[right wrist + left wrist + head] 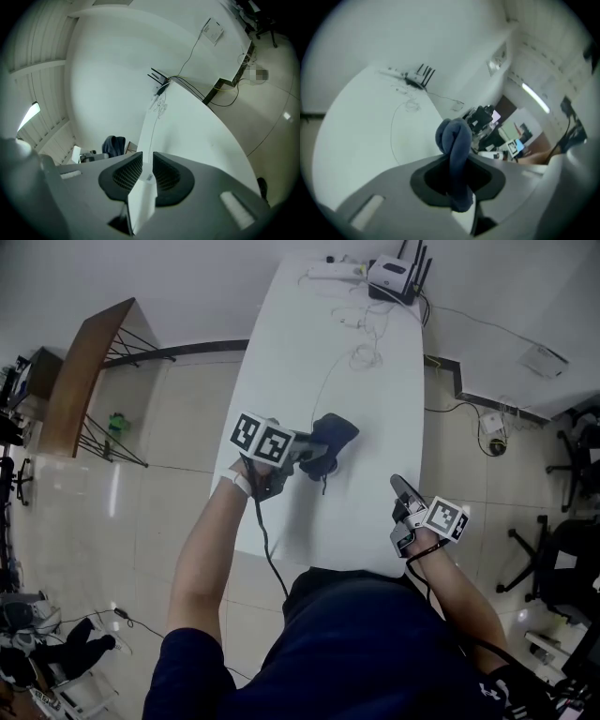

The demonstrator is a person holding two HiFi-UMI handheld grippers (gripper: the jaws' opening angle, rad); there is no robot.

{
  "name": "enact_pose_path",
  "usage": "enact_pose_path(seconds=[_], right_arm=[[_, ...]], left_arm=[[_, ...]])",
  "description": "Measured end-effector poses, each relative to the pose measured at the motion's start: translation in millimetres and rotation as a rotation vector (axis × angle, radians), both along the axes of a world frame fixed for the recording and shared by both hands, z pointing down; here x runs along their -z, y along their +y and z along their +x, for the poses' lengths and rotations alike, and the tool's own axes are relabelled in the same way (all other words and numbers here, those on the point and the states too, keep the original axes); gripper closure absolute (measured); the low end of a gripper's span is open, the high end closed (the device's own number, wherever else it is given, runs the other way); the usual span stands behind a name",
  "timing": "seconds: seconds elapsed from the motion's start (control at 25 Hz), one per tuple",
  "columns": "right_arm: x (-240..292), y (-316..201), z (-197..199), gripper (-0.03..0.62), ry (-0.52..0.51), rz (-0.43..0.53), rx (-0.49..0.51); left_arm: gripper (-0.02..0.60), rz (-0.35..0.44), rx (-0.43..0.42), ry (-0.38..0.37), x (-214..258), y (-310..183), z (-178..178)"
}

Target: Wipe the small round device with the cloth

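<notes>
A dark blue cloth (pixel 334 433) hangs bunched from my left gripper (pixel 314 454), which is shut on it above the middle of the white table (pixel 328 343). In the left gripper view the cloth (pixel 454 140) stands up between the dark pads of that gripper (pixel 457 180). At the table's near right corner, my right gripper (pixel 401 491) is shut on a thin white device (pixel 142 199) seen edge-on between its pads (pixel 126 174). The head view does not show the device. The cloth (pixel 114 145) also appears far left in the right gripper view.
A router (pixel 394 277) with black antennas and a white power strip (pixel 333 271) sit at the table's far end, with thin white cables (pixel 361 352) trailing toward the middle. A wooden desk (pixel 84 371) stands left, office chairs (pixel 572 559) right.
</notes>
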State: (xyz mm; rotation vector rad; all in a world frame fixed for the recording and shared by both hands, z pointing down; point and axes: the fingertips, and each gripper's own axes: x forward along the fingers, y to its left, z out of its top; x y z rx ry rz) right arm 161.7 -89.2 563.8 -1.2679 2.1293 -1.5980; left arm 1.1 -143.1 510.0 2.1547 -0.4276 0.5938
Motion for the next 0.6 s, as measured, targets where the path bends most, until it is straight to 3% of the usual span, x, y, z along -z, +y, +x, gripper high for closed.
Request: enact_pose_path(seconds=[0.04,0.12,0.24,0.36,0.48,0.6], right_arm=[[0.7,2.0,0.3,0.520,0.003,0.000,-0.005],[2.6,5.8,2.2,0.519,0.010,-0.001,-0.017],[1.0,12.9,13.0,0.520,0.025,-0.011,-0.061],[-3.7,20.8,25.0,0.520,0.041,-0.025,-0.109],[-6.3,22.7,28.0,0.520,0.053,-0.031,-0.134],[-9.8,20.9,22.5,0.520,0.064,-0.033,-0.128]], left_arm=[[0.515,-0.082,0.021,0.037,-9.5,-8.9,-9.8],[0.515,-0.167,0.041,0.021,-36.0,-23.0,-30.8],[0.515,-0.184,0.011,-0.095,-77.8,-31.3,-55.4],[0.515,-0.197,-0.041,-0.166,-108.0,-28.6,-64.5],[0.515,-0.151,-0.093,-0.215,-119.8,-28.9,-61.8],[0.514,0.026,-0.192,-0.267,-113.4,-30.9,-49.4]])
